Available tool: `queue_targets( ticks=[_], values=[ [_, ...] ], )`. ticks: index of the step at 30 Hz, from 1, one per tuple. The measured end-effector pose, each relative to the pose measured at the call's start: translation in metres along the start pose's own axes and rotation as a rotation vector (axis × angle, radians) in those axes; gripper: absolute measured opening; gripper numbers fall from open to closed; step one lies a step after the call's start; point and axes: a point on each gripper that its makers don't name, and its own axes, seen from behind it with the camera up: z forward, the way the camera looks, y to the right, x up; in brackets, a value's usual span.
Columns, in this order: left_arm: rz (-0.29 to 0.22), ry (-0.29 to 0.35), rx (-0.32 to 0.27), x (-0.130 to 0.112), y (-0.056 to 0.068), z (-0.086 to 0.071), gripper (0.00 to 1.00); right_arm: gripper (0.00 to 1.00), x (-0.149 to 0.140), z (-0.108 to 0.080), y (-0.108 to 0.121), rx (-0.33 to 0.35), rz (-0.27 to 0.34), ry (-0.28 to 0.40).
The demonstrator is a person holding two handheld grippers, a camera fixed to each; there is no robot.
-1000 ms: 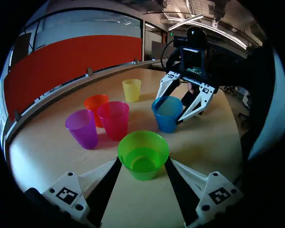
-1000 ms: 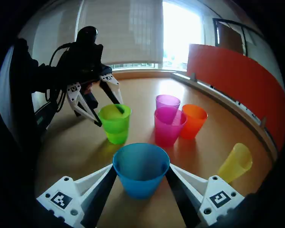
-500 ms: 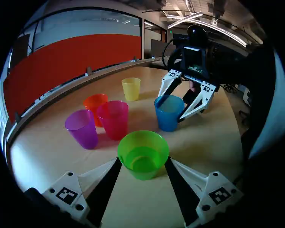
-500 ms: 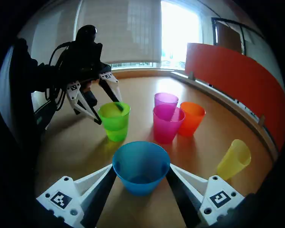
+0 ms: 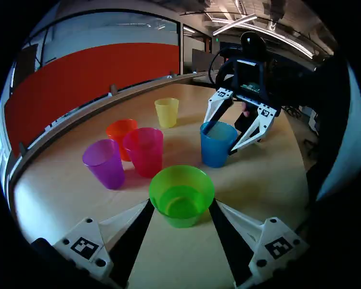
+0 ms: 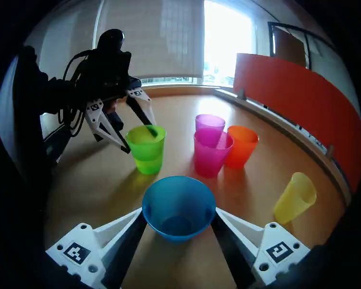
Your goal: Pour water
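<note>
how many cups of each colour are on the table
green cup: 1
blue cup: 1
pink cup: 1
purple cup: 1
orange cup: 1
yellow cup: 1
total: 6

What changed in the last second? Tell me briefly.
The right gripper shifted the blue cup slightly rightward in the left gripper view, and its own view now looks deeper into it. The left gripper stayed shut on the green cup; other cups unmoved.

Office: long wooden table (image 5: pixel 267 178), red divider panel (image 5: pixel 84 77), ceiling strip lights (image 5: pixel 236 25), blinded window (image 6: pixel 151 38).
</note>
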Motion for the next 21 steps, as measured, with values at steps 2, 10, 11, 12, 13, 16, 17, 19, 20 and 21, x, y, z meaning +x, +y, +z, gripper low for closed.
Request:
queue_targets(
  ticks=[2,10,11,12,13,16,17,19,20,21],
  values=[
    [-0.002,0.000,-0.002,0.000,0.000,0.000,0.83,0.92,-0.001,0.000,0.000,-0.001,0.001,-0.002],
    [0.003,-0.029,0.002,-0.007,-0.001,0.002,0.84,0.94,-0.005,0.000,0.000,-0.012,0.003,-0.012],
    [0.004,-0.039,0.004,-0.010,-0.001,0.002,0.84,0.94,-0.006,0.000,0.001,-0.014,0.004,-0.014],
    [0.007,-0.043,0.006,-0.011,-0.002,0.003,0.84,0.94,-0.007,-0.001,0.001,-0.016,0.005,-0.015],
    [0.010,-0.046,0.008,-0.012,-0.002,0.003,0.84,0.94,-0.008,-0.001,0.001,-0.017,0.006,-0.016],
    [0.011,-0.051,0.010,-0.014,-0.003,0.003,0.84,0.95,-0.009,-0.002,0.001,-0.020,0.010,-0.020],
    [0.010,-0.053,0.010,-0.014,-0.003,0.002,0.84,0.95,-0.010,-0.003,0.001,-0.021,0.011,-0.021],
    [0.010,-0.055,0.011,-0.014,-0.004,0.001,0.84,0.95,-0.011,-0.004,0.002,-0.024,0.013,-0.021],
    [0.010,-0.057,0.012,-0.014,-0.004,0.001,0.84,0.95,-0.011,-0.005,0.002,-0.026,0.013,-0.021],
    [0.012,-0.058,0.013,-0.013,-0.004,0.000,0.84,0.95,-0.011,-0.005,0.002,-0.027,0.014,-0.021]
  ],
)
